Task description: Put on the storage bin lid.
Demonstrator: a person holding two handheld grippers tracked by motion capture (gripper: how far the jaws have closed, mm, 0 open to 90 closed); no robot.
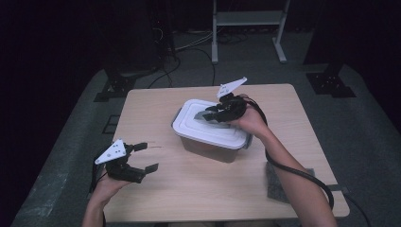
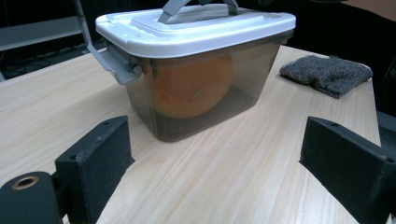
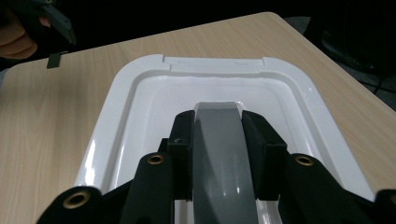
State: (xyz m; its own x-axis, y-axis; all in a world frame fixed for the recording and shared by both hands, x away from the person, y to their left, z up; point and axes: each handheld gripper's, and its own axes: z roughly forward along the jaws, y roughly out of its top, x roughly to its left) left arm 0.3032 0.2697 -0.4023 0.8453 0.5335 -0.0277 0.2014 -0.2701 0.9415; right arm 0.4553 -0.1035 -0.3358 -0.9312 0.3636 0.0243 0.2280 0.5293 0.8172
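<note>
Box (image 2: 205, 93): smoky translucent plastic, rounded orange shape inside
Lid (image 3: 140, 88): glossy white, stepped rim
Handle (image 3: 224, 158): smooth grey strap — clamped by right tool (image 3: 218, 140)
Left tool (image 1: 147, 156): spread wide, holding nothing
Counter (image 2: 233, 177): pale wood-grain

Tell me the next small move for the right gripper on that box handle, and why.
Probably lift straight up a little to test the hold. The right gripper has its fingers closed on both sides of the grey handle of the lidded box, whose side latch looks fastened, with an orange thing inside. The left gripper waits open, apart from the box.
</note>
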